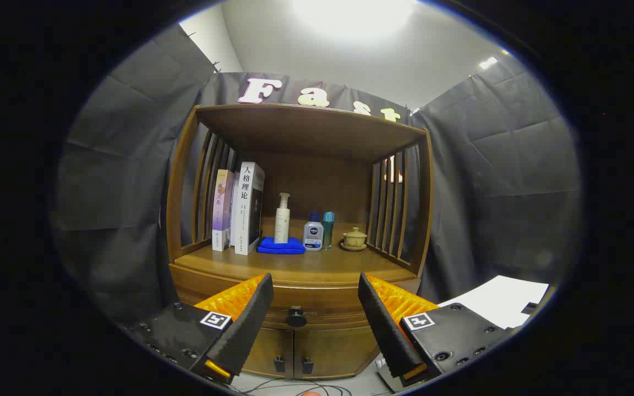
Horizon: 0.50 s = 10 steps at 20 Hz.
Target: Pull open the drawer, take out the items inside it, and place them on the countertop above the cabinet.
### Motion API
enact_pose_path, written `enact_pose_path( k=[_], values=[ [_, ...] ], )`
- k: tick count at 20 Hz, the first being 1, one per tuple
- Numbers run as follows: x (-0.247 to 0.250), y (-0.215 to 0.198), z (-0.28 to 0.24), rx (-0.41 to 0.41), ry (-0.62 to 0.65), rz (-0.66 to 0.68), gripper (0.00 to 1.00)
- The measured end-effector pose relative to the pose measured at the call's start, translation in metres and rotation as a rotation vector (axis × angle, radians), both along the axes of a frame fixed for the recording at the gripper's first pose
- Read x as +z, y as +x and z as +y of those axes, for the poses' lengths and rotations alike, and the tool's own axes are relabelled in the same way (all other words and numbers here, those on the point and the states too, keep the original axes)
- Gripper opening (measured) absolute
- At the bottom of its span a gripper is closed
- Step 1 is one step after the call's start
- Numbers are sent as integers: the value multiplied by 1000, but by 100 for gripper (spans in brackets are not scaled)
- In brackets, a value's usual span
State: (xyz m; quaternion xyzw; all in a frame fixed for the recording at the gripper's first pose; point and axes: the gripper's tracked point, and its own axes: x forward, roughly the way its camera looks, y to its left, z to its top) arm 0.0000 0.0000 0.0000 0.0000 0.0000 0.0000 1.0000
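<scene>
Hand-held gripper spread wide, holding nothing | lined up on dark drawer knob ahead between its fingers, apparently for a pull | drawer shut under cabinet's countertop

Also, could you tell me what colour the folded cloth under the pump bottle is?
Bright blue cloth, clear in the gripper view; gripper open.

brown wooden cabinet, blue cloth, black drawer knob
</scene>
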Motion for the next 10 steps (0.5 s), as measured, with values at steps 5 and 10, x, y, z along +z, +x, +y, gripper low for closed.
enact_pose_path(
  k=[5,10],
  values=[
    [1,0,0,-1,-3,0,98],
    [2,-1,-1,-3,-8,0,98]
  ],
)
